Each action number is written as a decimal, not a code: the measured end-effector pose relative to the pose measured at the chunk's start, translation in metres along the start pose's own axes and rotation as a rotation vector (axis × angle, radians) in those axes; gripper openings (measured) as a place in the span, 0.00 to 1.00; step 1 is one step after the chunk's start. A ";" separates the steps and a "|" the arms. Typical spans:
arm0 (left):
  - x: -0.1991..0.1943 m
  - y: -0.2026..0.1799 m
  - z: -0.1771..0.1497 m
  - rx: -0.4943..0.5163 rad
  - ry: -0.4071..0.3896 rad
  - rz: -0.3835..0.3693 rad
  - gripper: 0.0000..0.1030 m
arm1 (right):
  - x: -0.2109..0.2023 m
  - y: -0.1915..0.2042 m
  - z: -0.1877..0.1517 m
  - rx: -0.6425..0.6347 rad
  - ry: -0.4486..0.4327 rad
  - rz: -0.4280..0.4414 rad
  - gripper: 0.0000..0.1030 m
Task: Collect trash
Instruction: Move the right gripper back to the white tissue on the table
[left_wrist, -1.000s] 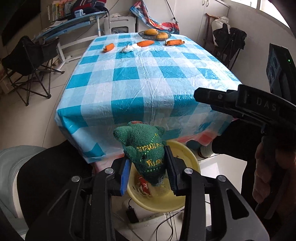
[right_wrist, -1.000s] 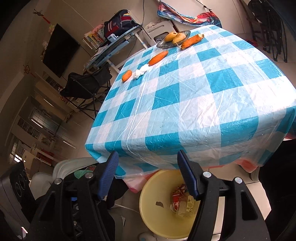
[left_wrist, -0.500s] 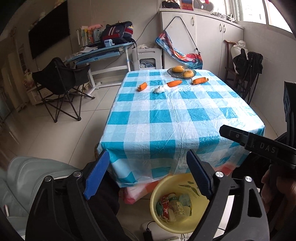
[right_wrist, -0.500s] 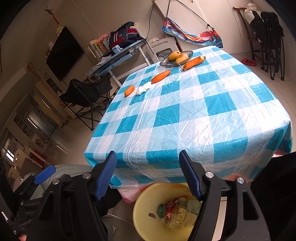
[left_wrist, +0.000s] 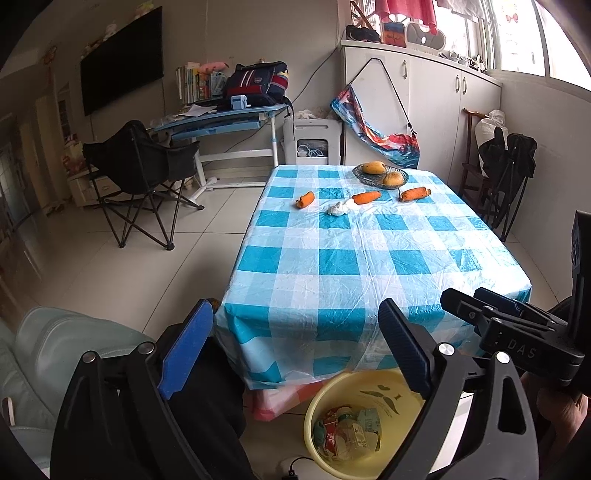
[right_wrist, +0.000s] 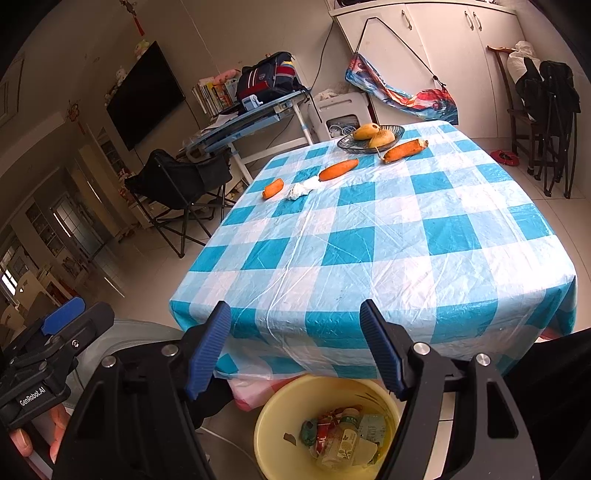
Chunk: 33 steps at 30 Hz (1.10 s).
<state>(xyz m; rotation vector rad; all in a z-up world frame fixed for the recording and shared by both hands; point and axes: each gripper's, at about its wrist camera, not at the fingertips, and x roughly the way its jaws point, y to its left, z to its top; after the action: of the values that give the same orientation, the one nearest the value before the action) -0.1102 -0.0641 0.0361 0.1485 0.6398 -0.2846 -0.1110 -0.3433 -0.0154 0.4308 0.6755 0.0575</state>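
Note:
A yellow basin (left_wrist: 384, 387) (right_wrist: 280, 402) sits on the floor at the near edge of the table and holds wrappers, a bottle and a small green item (right_wrist: 307, 431). A crumpled white tissue (left_wrist: 339, 208) (right_wrist: 300, 189) lies on the far part of the blue-checked table (left_wrist: 369, 258) (right_wrist: 369, 240) among three carrot pieces (left_wrist: 305, 199). My left gripper (left_wrist: 295, 354) is open and empty above the basin. My right gripper (right_wrist: 295, 347) is open and empty, also near the table's front edge.
A glass dish with fruit (left_wrist: 380, 173) stands at the table's far end. A black folding chair (left_wrist: 147, 166) and a blue desk (left_wrist: 221, 118) stand to the left. More folding chairs (left_wrist: 509, 166) lean at the right wall. A grey seat (left_wrist: 55, 350) is at lower left.
My left gripper opened and dropped the green plush item into the basin, then rose and pulled back. The right gripper also lifted a little and stayed open.

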 end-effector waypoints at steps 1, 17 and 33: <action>0.000 0.001 0.000 -0.003 0.000 -0.001 0.85 | 0.000 0.000 0.000 -0.001 0.000 0.000 0.68; 0.020 0.017 -0.004 -0.053 0.031 -0.010 0.87 | 0.016 0.008 -0.004 -0.019 0.044 0.002 0.68; 0.087 0.054 -0.006 -0.141 0.117 0.018 0.87 | 0.111 -0.001 0.084 0.131 0.124 0.059 0.67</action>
<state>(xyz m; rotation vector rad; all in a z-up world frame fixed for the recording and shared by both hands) -0.0305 -0.0298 -0.0185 0.0354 0.7719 -0.2134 0.0277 -0.3541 -0.0238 0.5769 0.7913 0.0965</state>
